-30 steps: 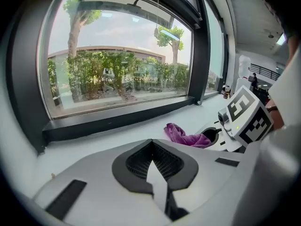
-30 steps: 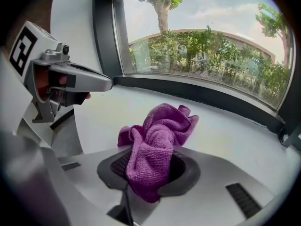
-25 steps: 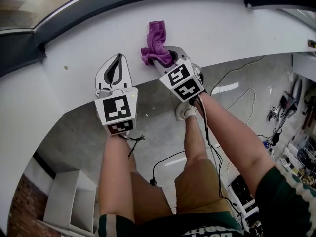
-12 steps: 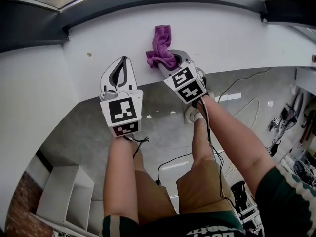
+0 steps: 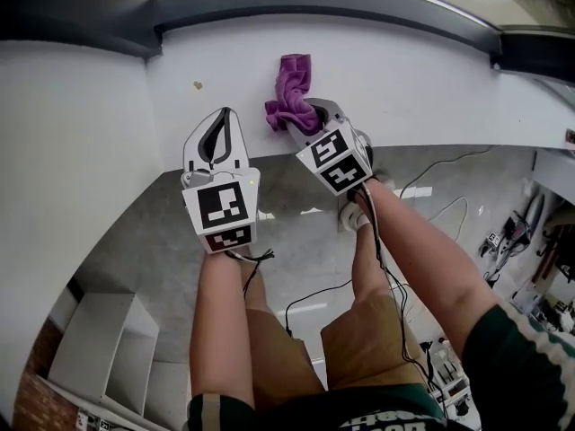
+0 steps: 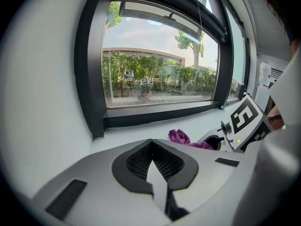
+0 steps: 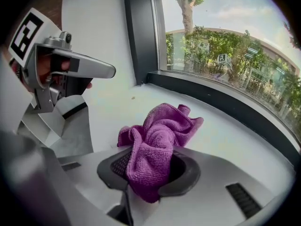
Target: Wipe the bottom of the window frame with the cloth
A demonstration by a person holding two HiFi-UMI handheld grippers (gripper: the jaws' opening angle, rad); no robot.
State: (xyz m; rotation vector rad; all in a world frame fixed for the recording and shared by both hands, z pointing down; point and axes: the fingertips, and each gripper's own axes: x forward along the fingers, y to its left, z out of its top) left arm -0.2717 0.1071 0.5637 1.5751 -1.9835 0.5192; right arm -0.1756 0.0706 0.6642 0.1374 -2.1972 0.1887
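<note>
Cloth (image 5: 293, 92), purple and bunched, rests on the white sill (image 5: 422, 70), clenched in the right gripper's (image 5: 308, 115) jaws. The left gripper (image 5: 221, 119) sits just beside, jaws closed on nothing. A dark window frame (image 5: 359, 3) runs along the sill's far edge.

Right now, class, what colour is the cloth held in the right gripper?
The cloth is purple; the right gripper view shows it best.

The purple cloth (image 7: 157, 140) is showing a soft, nubby terry weave. The left tongs (image 6: 151, 164) and right tongs (image 7: 149, 168) are looking like smooth matt grey plastic with ribbed black pads (image 6: 136, 161). The white sill (image 5: 422, 70) is appearing smooth and matt, and the dark window frame (image 6: 155, 116) faintly satin.
</note>
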